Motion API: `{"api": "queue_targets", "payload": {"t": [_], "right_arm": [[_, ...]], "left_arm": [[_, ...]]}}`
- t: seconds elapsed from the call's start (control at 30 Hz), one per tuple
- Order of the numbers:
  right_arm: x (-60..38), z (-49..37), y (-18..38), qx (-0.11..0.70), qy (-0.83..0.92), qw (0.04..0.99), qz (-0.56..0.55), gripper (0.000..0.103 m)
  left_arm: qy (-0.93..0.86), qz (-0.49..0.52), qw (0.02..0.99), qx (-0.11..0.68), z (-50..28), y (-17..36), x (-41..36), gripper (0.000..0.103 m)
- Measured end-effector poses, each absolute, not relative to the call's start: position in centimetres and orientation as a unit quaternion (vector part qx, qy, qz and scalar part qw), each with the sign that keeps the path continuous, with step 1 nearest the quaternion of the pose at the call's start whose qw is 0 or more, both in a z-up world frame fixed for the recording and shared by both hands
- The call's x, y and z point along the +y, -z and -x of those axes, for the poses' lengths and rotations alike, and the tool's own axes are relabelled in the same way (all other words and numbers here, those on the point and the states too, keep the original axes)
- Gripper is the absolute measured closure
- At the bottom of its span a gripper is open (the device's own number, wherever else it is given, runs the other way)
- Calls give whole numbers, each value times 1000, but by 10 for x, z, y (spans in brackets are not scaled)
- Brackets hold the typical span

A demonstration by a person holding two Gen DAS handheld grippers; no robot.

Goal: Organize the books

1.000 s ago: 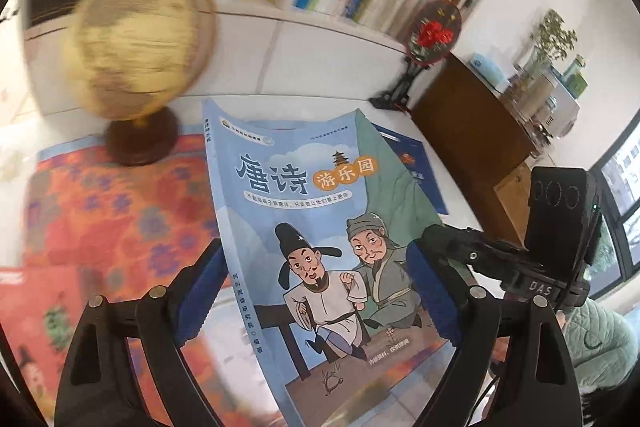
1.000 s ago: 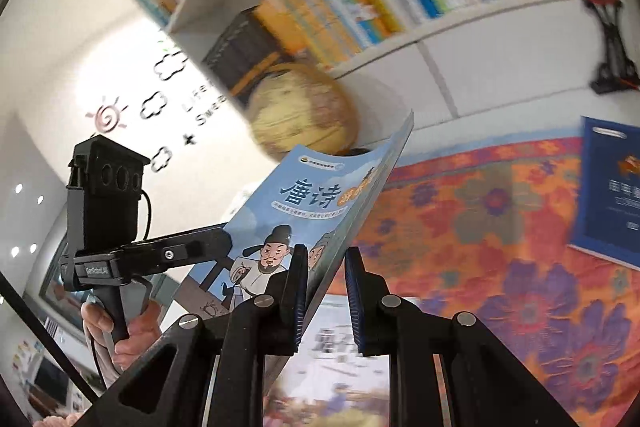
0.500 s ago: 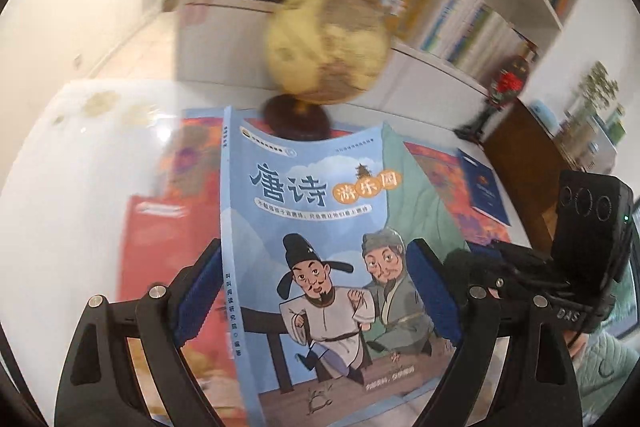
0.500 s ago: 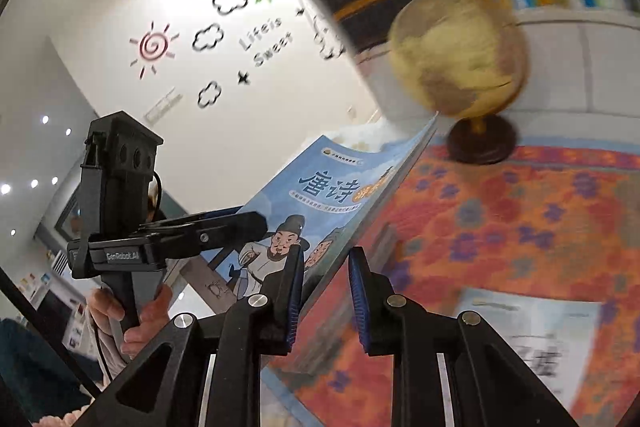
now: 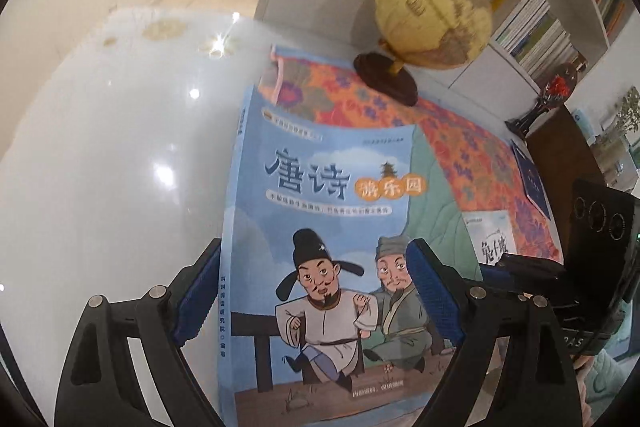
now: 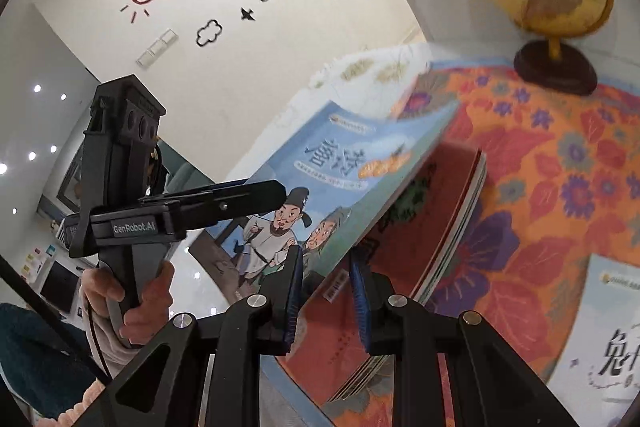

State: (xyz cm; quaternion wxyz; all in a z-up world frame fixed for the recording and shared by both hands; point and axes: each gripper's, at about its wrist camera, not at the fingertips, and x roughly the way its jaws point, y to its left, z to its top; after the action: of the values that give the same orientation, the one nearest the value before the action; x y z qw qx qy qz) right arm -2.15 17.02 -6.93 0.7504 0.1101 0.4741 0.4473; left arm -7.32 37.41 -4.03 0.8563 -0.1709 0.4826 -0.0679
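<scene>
Both your hands have carried the blue book sideways across the bench, past the globe, so it now hangs tilted over the red book on the flowered cloth. Your left gripper has wide jaws across the cover, the pads at both long edges. Your right gripper has narrow jaws around the lower corner; whether the pads press, I cannot tell.

I think the risk is a bent or slipping cover, because the book is thin and held only by its edges. It may also land crooked on the red one if you release early.

You have four books in view: blue, red, a white book and a dark blue book. One globe, one cloth.
</scene>
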Motion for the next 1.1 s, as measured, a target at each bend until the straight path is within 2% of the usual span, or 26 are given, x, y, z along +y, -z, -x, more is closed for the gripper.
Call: {"api": "queue_targets", "payload": {"t": [0.27, 0.77, 0.93, 1.1], "right_arm": [[155, 21, 101, 507, -426, 734, -149, 80], [159, 27, 94, 512, -424, 734, -138, 80], [143, 25, 85, 510, -409, 741, -154, 80], [83, 28, 46, 464, -400, 774, -160, 80]], "left_arm": [[69, 154, 853, 494, 80, 58, 376, 15], [40, 106, 846, 520, 77, 68, 364, 15], [10, 112, 860, 498, 82, 55, 367, 15], [-26, 100, 889, 446, 92, 19, 358, 15]]}}
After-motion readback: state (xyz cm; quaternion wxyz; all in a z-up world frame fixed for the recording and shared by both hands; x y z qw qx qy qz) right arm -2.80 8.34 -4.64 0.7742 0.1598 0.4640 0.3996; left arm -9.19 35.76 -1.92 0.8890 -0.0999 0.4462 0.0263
